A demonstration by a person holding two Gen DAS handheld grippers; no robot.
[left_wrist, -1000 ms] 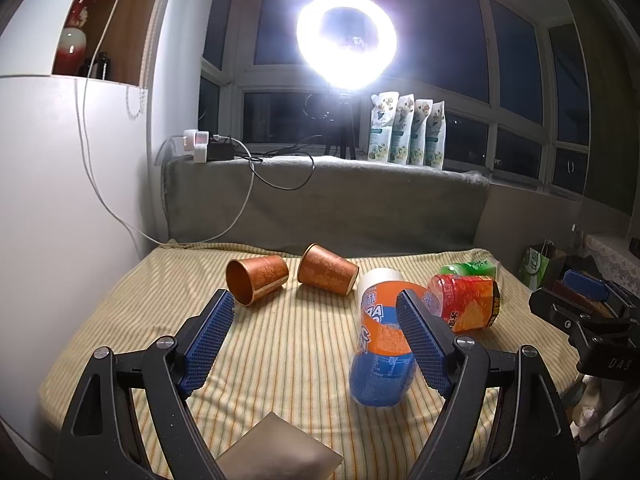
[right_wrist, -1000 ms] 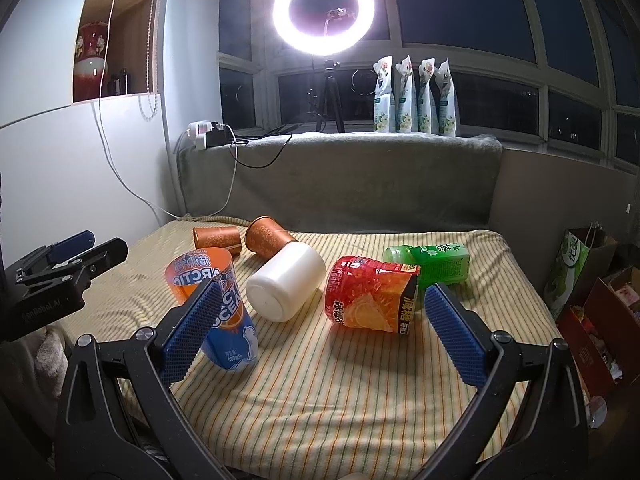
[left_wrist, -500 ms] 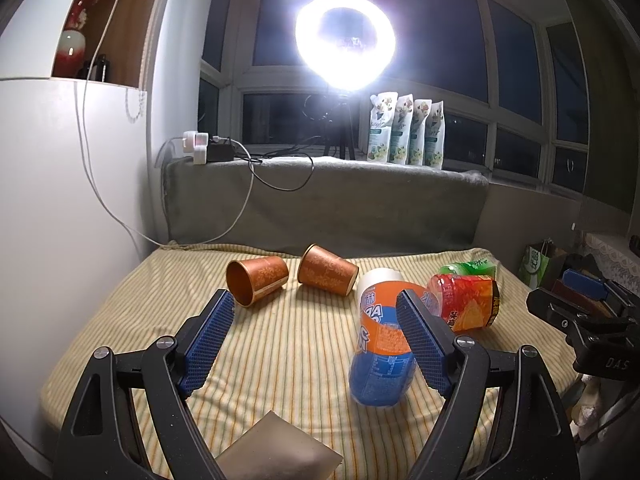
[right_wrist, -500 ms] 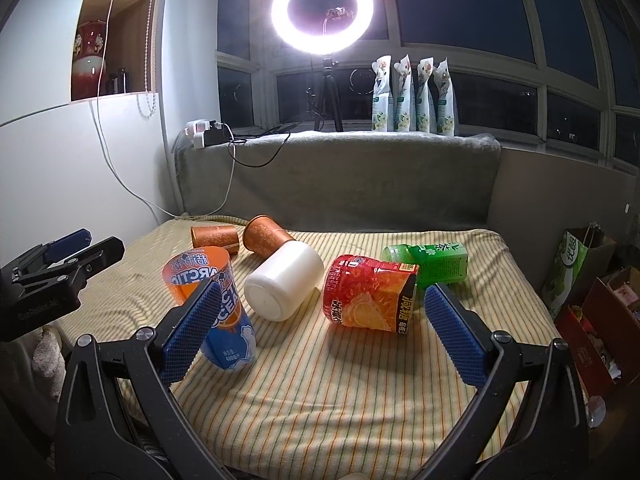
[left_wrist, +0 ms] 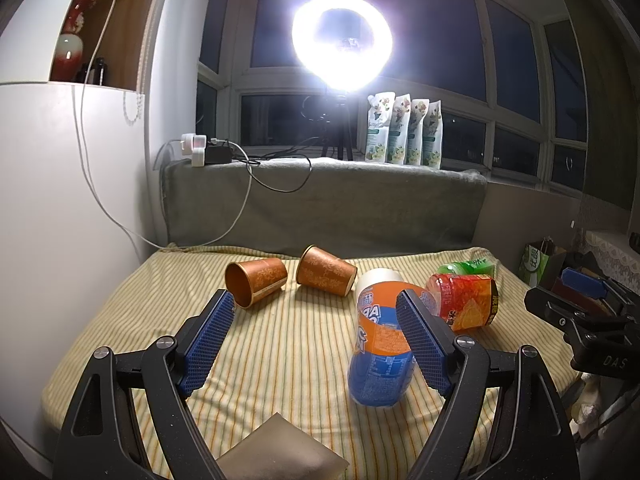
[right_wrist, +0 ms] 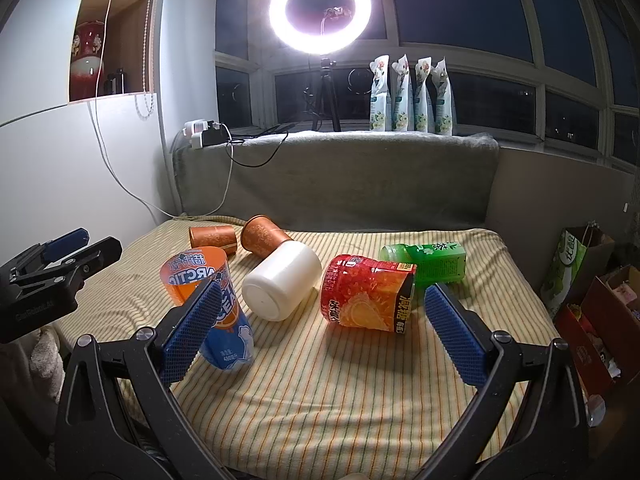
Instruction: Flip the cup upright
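Note:
Several cups lie tipped over on the striped cloth (left_wrist: 292, 344). Two orange patterned paper cups (left_wrist: 256, 282) (left_wrist: 326, 275) lie at the back; they also show in the right wrist view (right_wrist: 212, 236) (right_wrist: 264, 236). An orange-and-blue plastic cup (left_wrist: 380, 356) (right_wrist: 216, 304) lies nearest. A white cup (right_wrist: 282, 282) and a red cup (right_wrist: 366, 300) lie to its right. My left gripper (left_wrist: 316, 344) is open and empty above the cloth's front. My right gripper (right_wrist: 320, 330) is open and empty, in front of the white and red cups.
A green tea carton (right_wrist: 432, 264) lies behind the red cup. A grey padded backrest (right_wrist: 340, 180) bounds the far side, a white wall (left_wrist: 60, 220) the left. Bags and boxes (right_wrist: 580, 280) stand off the right edge. A ring light (right_wrist: 320, 8) stands behind.

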